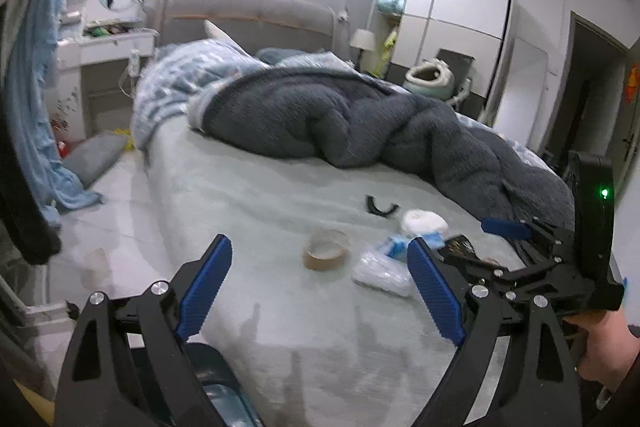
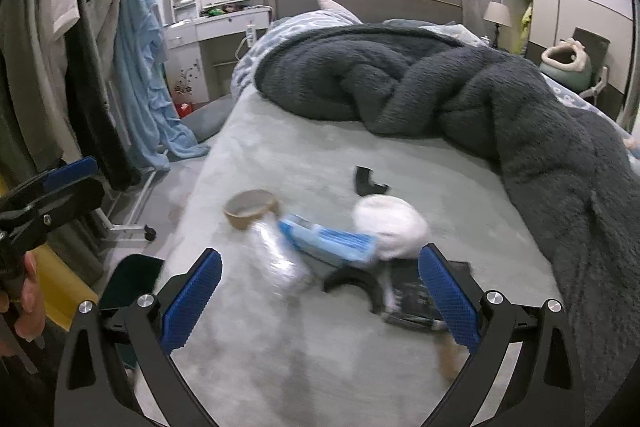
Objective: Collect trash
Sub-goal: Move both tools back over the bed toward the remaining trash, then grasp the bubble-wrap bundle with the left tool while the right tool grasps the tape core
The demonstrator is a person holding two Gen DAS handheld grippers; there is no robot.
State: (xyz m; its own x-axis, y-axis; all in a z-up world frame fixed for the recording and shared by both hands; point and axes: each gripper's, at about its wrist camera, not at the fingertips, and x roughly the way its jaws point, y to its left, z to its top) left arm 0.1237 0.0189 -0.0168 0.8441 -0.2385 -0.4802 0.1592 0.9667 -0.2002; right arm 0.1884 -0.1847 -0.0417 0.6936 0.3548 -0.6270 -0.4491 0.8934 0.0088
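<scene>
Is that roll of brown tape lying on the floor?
No, the tape roll sits on the bed, beside the other litter.

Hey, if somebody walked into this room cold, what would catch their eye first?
Probably the big dark grey fleece blanket heaped across the far half of the bed. Next, the small litter cluster near the bed's foot: a tape roll, a white wad and a blue packet, just ahead of the open right tool.
</scene>
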